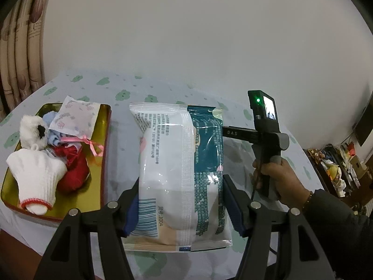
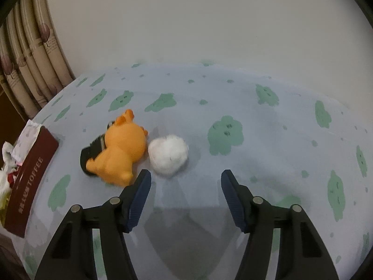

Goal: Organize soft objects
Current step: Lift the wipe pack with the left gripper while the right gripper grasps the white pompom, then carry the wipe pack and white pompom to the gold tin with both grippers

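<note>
A white and teal plastic pack [image 1: 180, 175] sits pinched between the blue pads of the left gripper [image 1: 180, 203], raised above the tabletop [image 1: 121, 88] with its barcode end nearest the camera. Just left of it lies a gold tin tray [image 1: 106, 140] with a dark red rim, holding a white knitted glove [image 1: 37, 177], a red yarn piece [image 1: 74, 170], a white plush toy [image 1: 32, 131] and a floral sachet [image 1: 74, 119] tied with pink ribbon. On the far side of the pack a hand [image 1: 279, 177] grips the handle of the right gripper [image 2: 185, 182], whose jaws stand spread with nothing between them, above the cloud-print cloth. Just ahead of it rest a white pompom [image 2: 167, 155] and, touching its left side, an orange toy figure [image 2: 121, 149].
</note>
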A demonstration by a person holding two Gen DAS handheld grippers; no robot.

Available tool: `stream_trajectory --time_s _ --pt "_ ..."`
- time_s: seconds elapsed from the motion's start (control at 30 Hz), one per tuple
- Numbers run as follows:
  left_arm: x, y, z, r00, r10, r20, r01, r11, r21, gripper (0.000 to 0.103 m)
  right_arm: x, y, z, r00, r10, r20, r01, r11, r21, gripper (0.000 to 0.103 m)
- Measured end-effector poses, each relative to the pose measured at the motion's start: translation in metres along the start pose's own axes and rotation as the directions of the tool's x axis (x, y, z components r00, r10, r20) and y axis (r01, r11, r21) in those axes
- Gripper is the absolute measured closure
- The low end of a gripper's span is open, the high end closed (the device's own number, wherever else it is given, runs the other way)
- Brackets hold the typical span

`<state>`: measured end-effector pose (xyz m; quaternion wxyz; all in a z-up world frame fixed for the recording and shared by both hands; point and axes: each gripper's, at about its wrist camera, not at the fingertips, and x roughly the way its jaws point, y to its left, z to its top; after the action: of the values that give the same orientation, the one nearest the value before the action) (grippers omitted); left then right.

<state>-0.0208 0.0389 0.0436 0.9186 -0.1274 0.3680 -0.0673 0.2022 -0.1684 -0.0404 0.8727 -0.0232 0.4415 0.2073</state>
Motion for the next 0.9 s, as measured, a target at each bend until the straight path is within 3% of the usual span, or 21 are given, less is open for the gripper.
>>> stream_trajectory --time_s 0.2,0.3,0.37,0.57,0.77,0.9 --pt "0.0 0.018 0.0 1.0 0.023 0.007 -0.023 0.998 -0.054 0.039 0.019 0.008 0.011 1.0 0.011 -0.021 -0.012 0.999 -0.037 0.047" --pt "0.001 0.028 0.0 0.999 0.036 0.006 -0.035 0.996 -0.078 0.039 0.029 0.009 0.015 0.999 0.012 -0.043 -0.014 0.999 -0.045 0.058" --pt "0.0 0.032 0.0 0.999 0.043 0.013 -0.042 0.995 -0.09 0.039 0.039 0.01 0.016 0.997 0.023 -0.071 -0.026 0.999 -0.043 0.084" --pt "-0.009 0.038 0.002 0.993 0.116 0.039 -0.112 0.99 -0.082 0.039 0.032 0.011 0.007 0.998 0.024 -0.056 -0.026 0.999 -0.043 0.085" --pt "-0.034 0.066 0.012 0.961 0.261 0.086 -0.254 0.963 -0.087 0.039 -0.017 -0.013 -0.029 0.999 0.033 -0.015 -0.032 0.999 0.043 0.085" --pt "-0.051 0.086 0.009 0.924 0.369 0.099 -0.361 0.928 -0.089 0.039 -0.053 -0.017 -0.048 0.999 0.049 0.012 -0.049 0.995 0.081 0.085"
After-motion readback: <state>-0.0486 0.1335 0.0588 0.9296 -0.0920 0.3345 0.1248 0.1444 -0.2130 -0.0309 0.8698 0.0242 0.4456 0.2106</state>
